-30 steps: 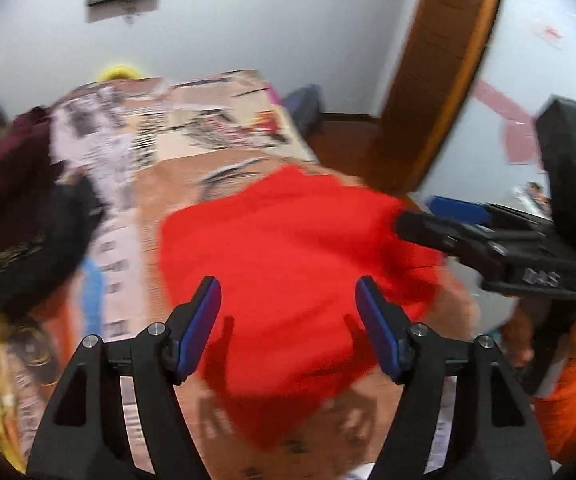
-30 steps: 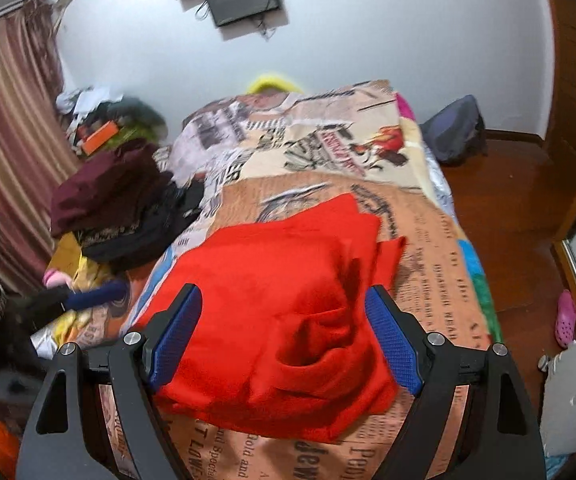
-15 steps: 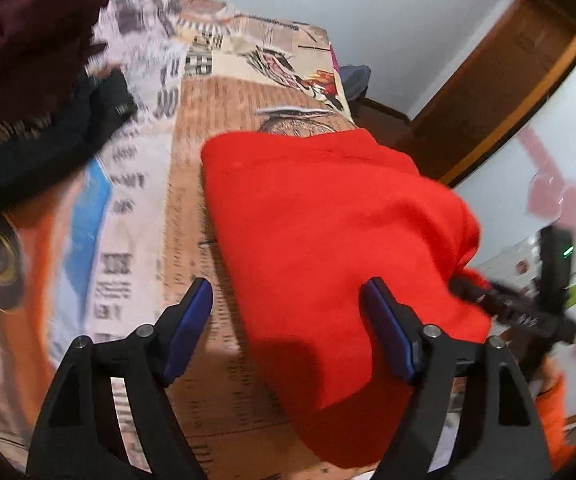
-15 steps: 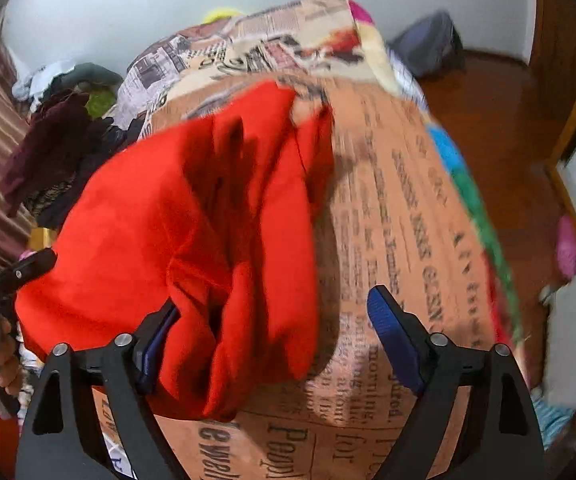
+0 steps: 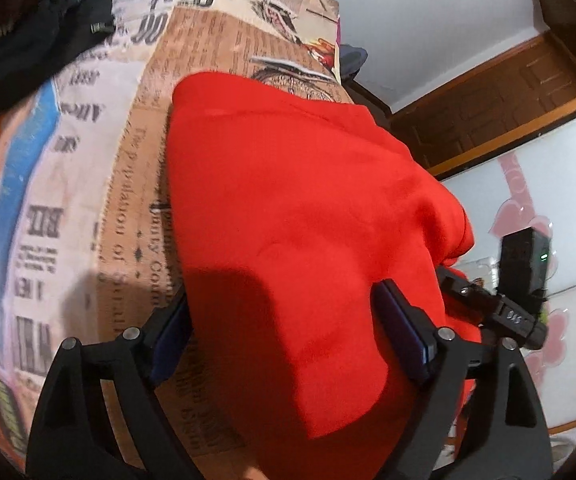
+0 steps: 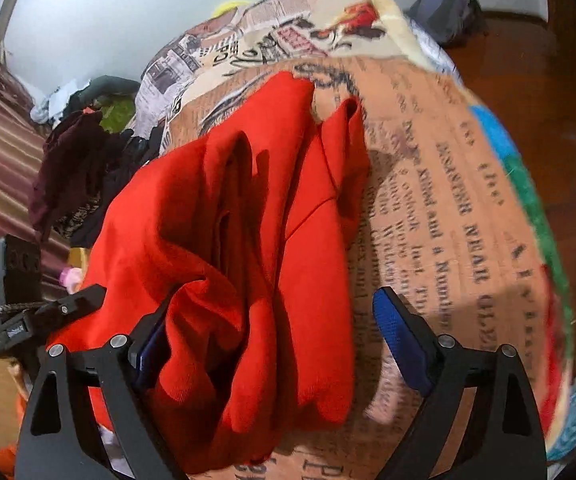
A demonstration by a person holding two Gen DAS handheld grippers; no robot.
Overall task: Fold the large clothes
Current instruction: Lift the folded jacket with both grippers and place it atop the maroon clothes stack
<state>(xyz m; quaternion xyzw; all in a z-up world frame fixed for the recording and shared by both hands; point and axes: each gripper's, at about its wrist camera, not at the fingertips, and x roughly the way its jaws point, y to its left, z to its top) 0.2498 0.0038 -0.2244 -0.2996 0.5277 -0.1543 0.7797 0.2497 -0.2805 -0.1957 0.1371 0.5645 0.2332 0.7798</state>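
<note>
Both tools stand over the near end of a red garment [image 5: 300, 208] lying on a newspaper-print bed [image 6: 440, 184]; the left tool [image 5: 283, 332] has just been spreading its jaws, released, with the cloth's near left edge between them; the right tool [image 6: 265, 340], jaws likewise just widening and gripping nothing, straddles the bunched folds at the near right edge. The garment's long axis runs away from both tools toward the head of the bed; each tool is nearest its own near corner, the likely next grasp.
</note>
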